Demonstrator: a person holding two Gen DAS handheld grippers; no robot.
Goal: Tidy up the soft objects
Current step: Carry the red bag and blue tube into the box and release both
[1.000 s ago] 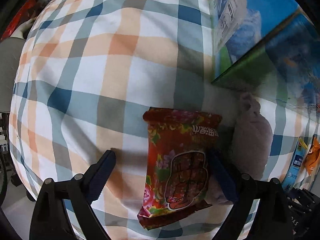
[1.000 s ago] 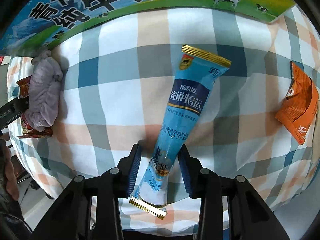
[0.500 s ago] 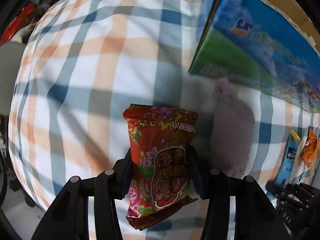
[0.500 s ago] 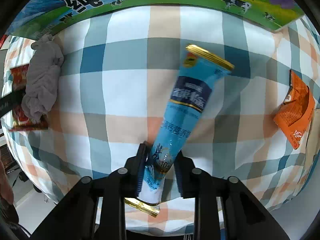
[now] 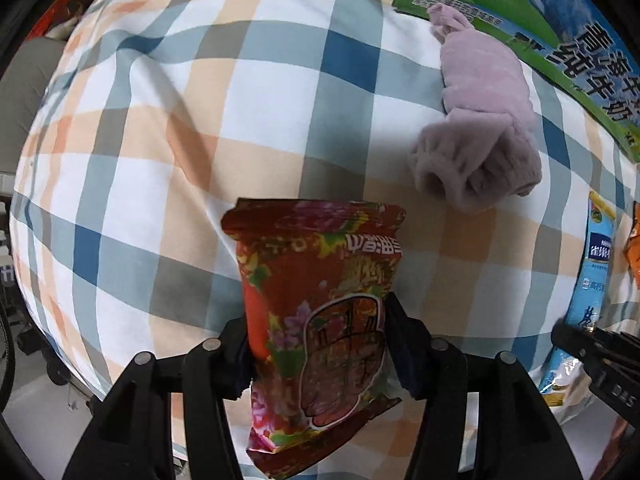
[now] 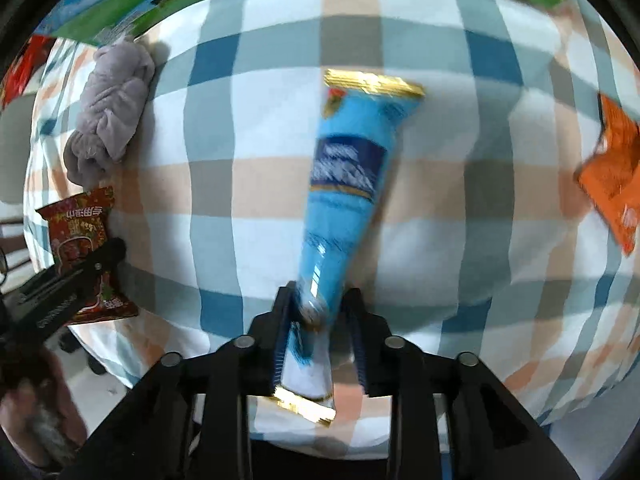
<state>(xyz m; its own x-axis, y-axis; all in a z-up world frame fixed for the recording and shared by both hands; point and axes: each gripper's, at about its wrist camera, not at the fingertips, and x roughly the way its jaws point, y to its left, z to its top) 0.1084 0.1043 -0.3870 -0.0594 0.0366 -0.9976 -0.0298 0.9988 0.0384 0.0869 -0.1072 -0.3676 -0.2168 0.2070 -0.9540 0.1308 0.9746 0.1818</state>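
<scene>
Our left gripper [image 5: 320, 344] has its jaws closed on the lower part of a glossy red flower-printed snack packet [image 5: 320, 320], while a rumpled lilac fleece cloth [image 5: 480, 120] lies well beyond it on the checked blue, orange and white bedsheet [image 5: 200, 140], touching a green and blue printed milk carton [image 5: 520, 12]. Our right gripper [image 6: 320, 320] has its jaws clamped on the narrow end of a long shiny blue sachet with gold seams [image 6: 344, 200], and a crinkled orange foil packet [image 6: 612, 184] lies apart to its right.
</scene>
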